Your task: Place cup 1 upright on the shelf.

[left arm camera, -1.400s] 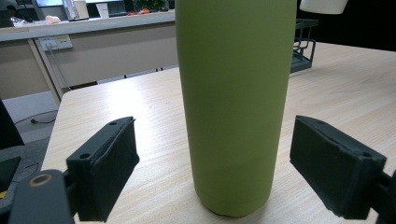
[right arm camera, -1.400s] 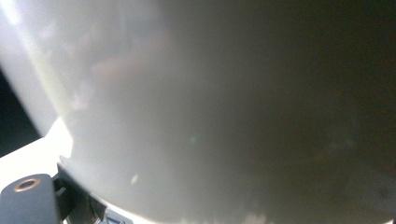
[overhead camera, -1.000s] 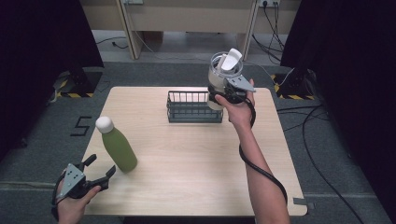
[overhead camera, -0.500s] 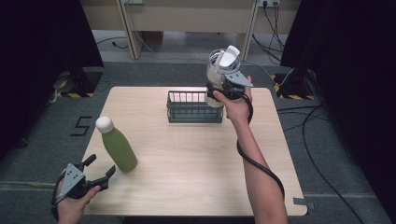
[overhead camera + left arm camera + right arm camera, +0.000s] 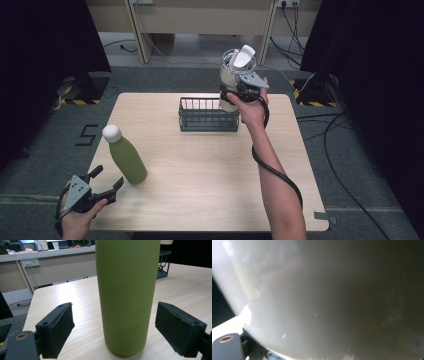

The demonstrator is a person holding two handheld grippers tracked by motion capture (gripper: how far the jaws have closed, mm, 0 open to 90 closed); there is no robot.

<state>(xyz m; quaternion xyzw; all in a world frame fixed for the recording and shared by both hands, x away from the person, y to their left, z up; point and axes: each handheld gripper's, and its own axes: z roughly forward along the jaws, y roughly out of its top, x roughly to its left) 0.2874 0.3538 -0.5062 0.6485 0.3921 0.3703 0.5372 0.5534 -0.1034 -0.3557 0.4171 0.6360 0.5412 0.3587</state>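
A green bottle (image 5: 126,157) with a white cap stands upright near the table's front left. My left gripper (image 5: 107,180) is open just in front of it; in the left gripper view the green bottle (image 5: 127,295) rises between the two spread pads (image 5: 57,330) without touching them. My right gripper (image 5: 239,92) is shut on a cream tumbler (image 5: 233,75) with a white flip lid, held in the air above the right end of a dark wire basket (image 5: 207,114). The tumbler's wall (image 5: 332,297) sits pressed close to the camera in the right gripper view.
The wooden table (image 5: 210,180) has bare room in the middle and on the right. A black cable (image 5: 272,170) trails along the right forearm. Black curtains stand at both sides, and a wooden desk with cables on the floor lies beyond the far edge.
My right gripper has carried the tumbler slightly left and up, closer over the basket's right end. The left gripper and the green bottle have stayed where they were.
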